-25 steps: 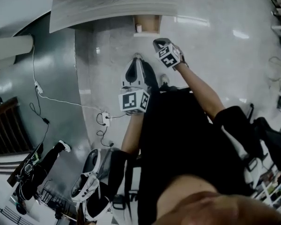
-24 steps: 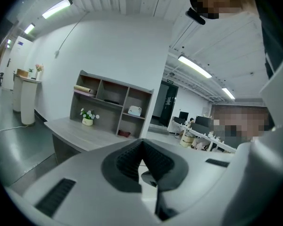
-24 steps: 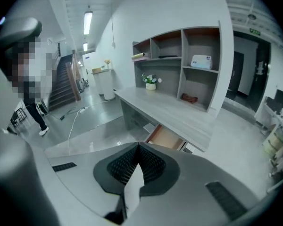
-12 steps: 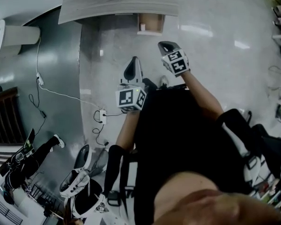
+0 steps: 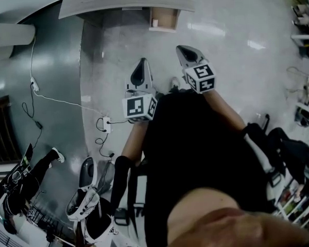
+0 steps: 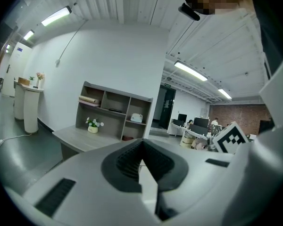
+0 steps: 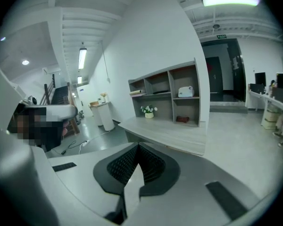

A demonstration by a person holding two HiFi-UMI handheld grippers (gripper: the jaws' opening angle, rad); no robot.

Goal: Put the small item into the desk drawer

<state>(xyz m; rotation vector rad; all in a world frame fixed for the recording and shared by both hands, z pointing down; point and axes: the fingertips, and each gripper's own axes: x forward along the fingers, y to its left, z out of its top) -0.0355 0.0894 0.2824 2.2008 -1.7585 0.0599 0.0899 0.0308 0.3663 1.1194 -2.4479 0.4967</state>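
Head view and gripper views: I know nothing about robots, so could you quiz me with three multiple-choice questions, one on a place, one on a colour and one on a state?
1. Where does the flower pot stand?
A on the floor
B on the desk
C atop the shelf unit

2. What colour are its flowers?
A white
B red
C blue

3. How is the right hand-held gripper?
A wide open
B shut on a cup
C shut, empty

Answers:
1. B, the pot sits on the grey desk top.
2. A, pale white blooms show above the pot.
3. C, its jaws meet with nothing between them.
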